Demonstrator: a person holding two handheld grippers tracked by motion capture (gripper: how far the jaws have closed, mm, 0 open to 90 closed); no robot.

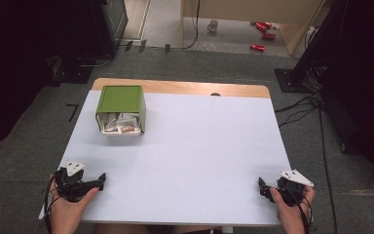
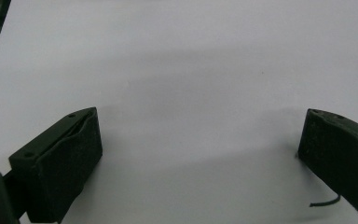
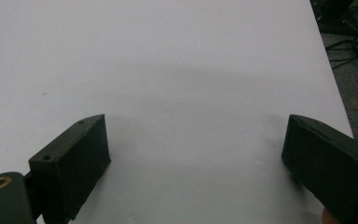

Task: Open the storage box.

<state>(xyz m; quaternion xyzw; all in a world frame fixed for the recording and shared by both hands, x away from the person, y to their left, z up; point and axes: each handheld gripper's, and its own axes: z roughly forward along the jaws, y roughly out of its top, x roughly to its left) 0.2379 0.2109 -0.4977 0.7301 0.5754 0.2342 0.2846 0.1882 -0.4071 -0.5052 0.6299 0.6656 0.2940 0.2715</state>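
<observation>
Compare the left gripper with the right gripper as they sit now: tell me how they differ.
The left gripper rests at the table's near left edge, closer to the green box; the right gripper sits at the near right edge, far from the box. The left gripper's jaws point toward the table's right, the right gripper's toward its left. Both are open, hand-held and empty.

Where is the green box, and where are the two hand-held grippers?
green box (image 1: 121, 99), high view, on its green top.
left hand-held gripper (image 2: 198, 149), left gripper view, midway between its open jaws.
right hand-held gripper (image 3: 196, 149), right gripper view, midway between its open jaws.
</observation>
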